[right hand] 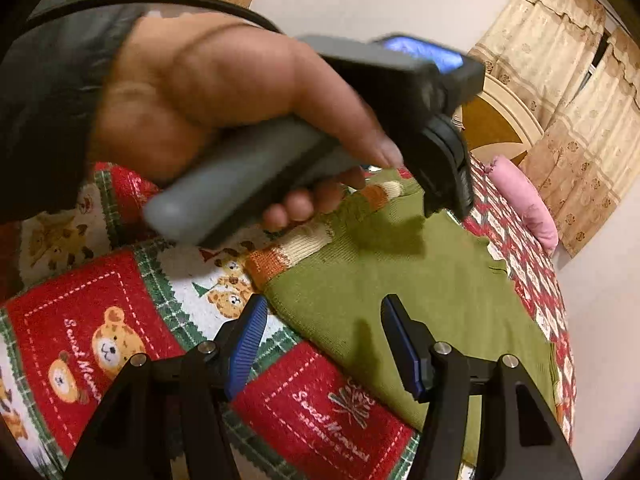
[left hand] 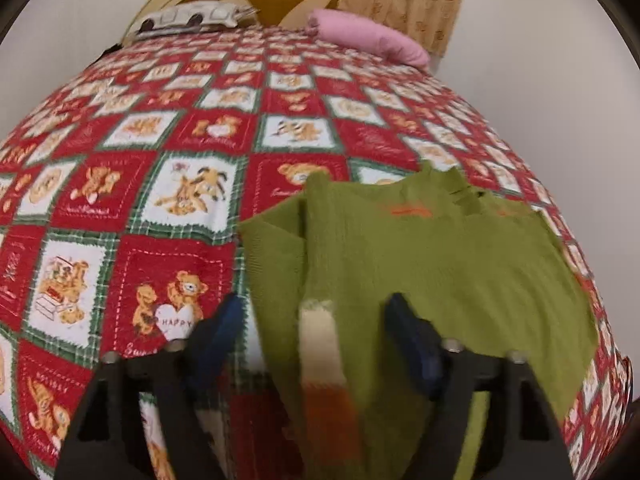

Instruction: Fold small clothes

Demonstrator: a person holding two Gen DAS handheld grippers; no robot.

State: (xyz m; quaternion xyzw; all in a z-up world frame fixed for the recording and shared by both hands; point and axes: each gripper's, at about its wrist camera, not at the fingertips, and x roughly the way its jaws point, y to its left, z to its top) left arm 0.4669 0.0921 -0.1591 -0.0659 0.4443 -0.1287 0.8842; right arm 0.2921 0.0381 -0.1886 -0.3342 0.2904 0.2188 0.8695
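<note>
Jaws of left gripper (left hand: 316, 340) and right gripper (right hand: 322, 344) apart, gripping nothing, poised over green sweater (left hand: 432, 256) near bed (left hand: 132, 208) foot edge; sleeves seemingly folded in, body fold likely outstanding.

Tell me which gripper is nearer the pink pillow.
Left. The left gripper hangs over the green sweater's far half, toward the pillow; the right gripper is behind it, at the sweater's near edge.
</note>
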